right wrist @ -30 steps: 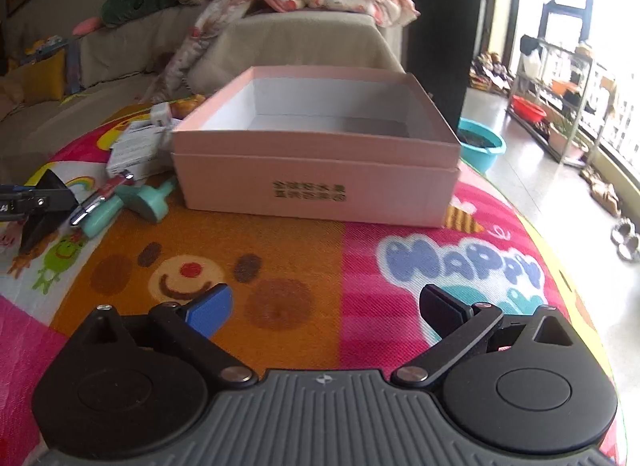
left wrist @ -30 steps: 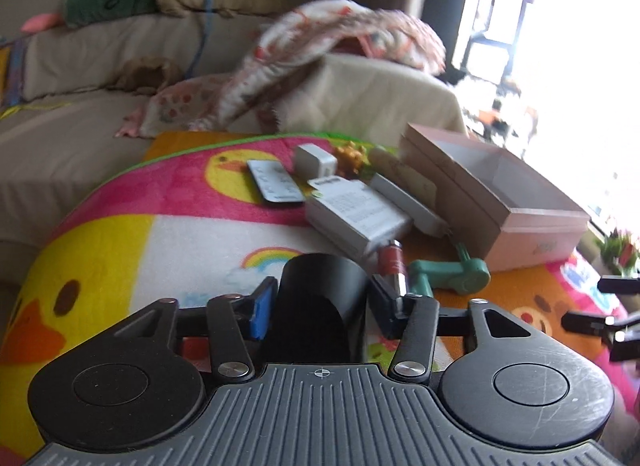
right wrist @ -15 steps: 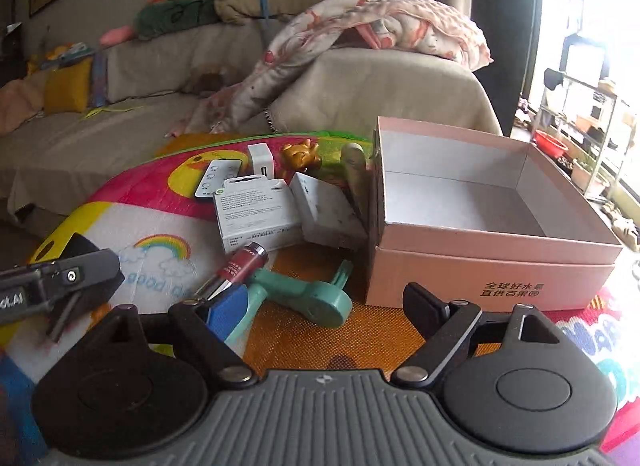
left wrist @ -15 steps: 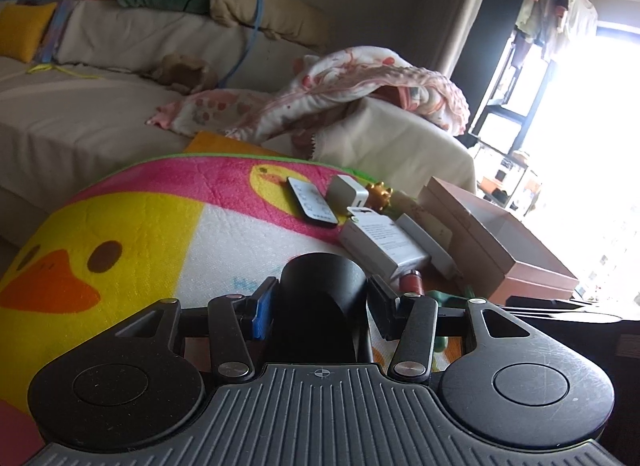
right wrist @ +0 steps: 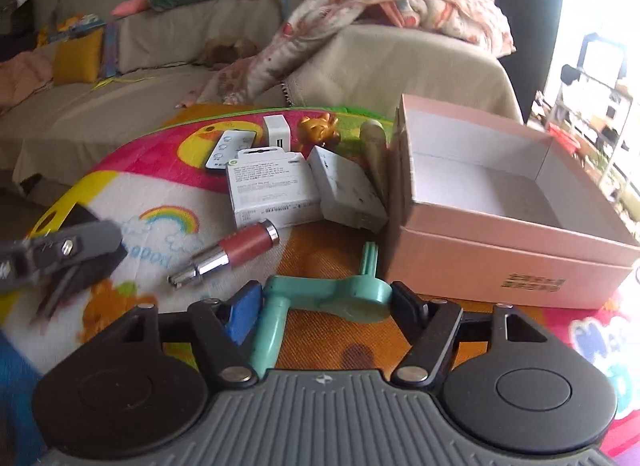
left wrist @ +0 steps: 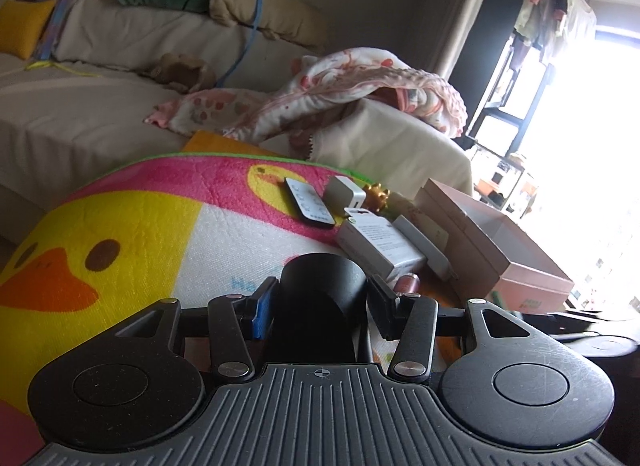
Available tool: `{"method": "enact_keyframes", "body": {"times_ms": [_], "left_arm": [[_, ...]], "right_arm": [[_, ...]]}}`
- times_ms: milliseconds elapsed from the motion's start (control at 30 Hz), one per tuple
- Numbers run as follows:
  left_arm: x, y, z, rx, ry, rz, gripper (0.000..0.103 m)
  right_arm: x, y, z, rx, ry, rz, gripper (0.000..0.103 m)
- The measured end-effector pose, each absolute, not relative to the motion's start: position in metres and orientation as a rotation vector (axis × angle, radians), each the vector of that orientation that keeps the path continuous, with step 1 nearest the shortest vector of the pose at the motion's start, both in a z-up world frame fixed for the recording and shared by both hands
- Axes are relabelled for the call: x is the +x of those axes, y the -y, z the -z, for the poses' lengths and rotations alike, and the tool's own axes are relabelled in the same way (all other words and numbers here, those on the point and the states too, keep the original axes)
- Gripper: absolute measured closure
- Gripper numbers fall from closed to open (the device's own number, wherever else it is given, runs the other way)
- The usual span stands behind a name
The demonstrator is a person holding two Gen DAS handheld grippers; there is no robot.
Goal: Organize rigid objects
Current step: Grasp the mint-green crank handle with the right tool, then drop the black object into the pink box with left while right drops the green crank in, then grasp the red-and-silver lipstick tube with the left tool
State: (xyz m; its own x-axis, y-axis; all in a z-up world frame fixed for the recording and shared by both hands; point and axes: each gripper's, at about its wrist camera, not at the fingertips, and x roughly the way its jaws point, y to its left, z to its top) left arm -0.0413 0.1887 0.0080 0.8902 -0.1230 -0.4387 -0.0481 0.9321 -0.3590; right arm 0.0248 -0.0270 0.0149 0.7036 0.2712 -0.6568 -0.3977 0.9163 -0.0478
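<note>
My left gripper (left wrist: 322,302) is pinched on a matte black cylinder (left wrist: 324,306), smooth and round-topped, which stands between the pads and blocks the middle of that view; from it the open pink box (left wrist: 496,242) lies toward two o'clock, past the clutter. Going rightward across the fleecy cartoon play mat (right wrist: 160,201), I see a slim black remote (right wrist: 230,147) at about eleven o'clock from my right gripper, a small white charger cube (right wrist: 277,133) beside it, then a white printed carton (right wrist: 272,189) and a second, plainer white carton (right wrist: 346,185) leaning against it, a gold crinkled ornament (right wrist: 320,127) behind them, and a beige rounded thing I cannot identify against the box's wall. Nearer, a glossy tube with a dull red barrel and chrome tip (right wrist: 230,252) lies with its long axis running from eight to two o'clock. My right gripper (right wrist: 326,308) has its jaws spread wide on either side of the mint-green plastic hand crank (right wrist: 332,296): its round hub sits by the right pad, its handle runs down toward six o'clock along the left pad, and a thin prong points to twelve. The pads look close to it but I judge them not yet clamped. That piece is hard, slick plastic, so I would close across the hub. The box, stiff pink card with a white inside, sits at one to two o'clock, just beyond the crank, so my right hand is the nearer one to it.
</note>
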Motion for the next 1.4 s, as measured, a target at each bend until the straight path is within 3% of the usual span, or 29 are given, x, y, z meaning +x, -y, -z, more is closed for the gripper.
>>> {"method": "enact_keyframes", "body": {"times_ms": [233, 400, 633, 833, 900, 1067, 1300, 1400], "left_arm": [[-0.066, -0.118, -0.023, -0.140, -0.602, 0.229, 0.050], [-0.068, -0.072, -0.053, -0.096, -0.596, 0.368, 0.050], [0.020, -0.032, -0.129, -0.076, -0.444, 0.396, 0.050], [0.124, -0.016, -0.169, -0.227, -0.429, 0.392, 0.050], [0.141, -0.012, -0.163, -0.221, -0.449, 0.371, 0.051], [0.119, -0.025, -0.122, -0.165, -0.490, 0.383, 0.051], [0.032, -0.075, -0.056, -0.165, -0.505, 0.248, 0.051], [0.003, -0.097, -0.043, -0.165, -0.527, 0.163, 0.051]], "right_arm": [[-0.029, 0.112, -0.038, -0.235, -0.616, -0.386, 0.033], [-0.055, 0.171, -0.047, -0.211, -0.545, -0.328, 0.033], [-0.048, 0.208, -0.073, -0.104, -0.388, -0.275, 0.033], [0.009, 0.190, -0.110, -0.079, -0.199, -0.255, 0.033], [0.034, 0.181, -0.112, -0.079, -0.230, -0.248, 0.025], [0.030, 0.187, -0.078, -0.049, -0.341, -0.296, 0.017], [-0.003, 0.191, -0.023, -0.005, -0.509, -0.321, 0.017], [-0.014, 0.184, -0.014, 0.002, -0.499, -0.333, 0.017]]}}
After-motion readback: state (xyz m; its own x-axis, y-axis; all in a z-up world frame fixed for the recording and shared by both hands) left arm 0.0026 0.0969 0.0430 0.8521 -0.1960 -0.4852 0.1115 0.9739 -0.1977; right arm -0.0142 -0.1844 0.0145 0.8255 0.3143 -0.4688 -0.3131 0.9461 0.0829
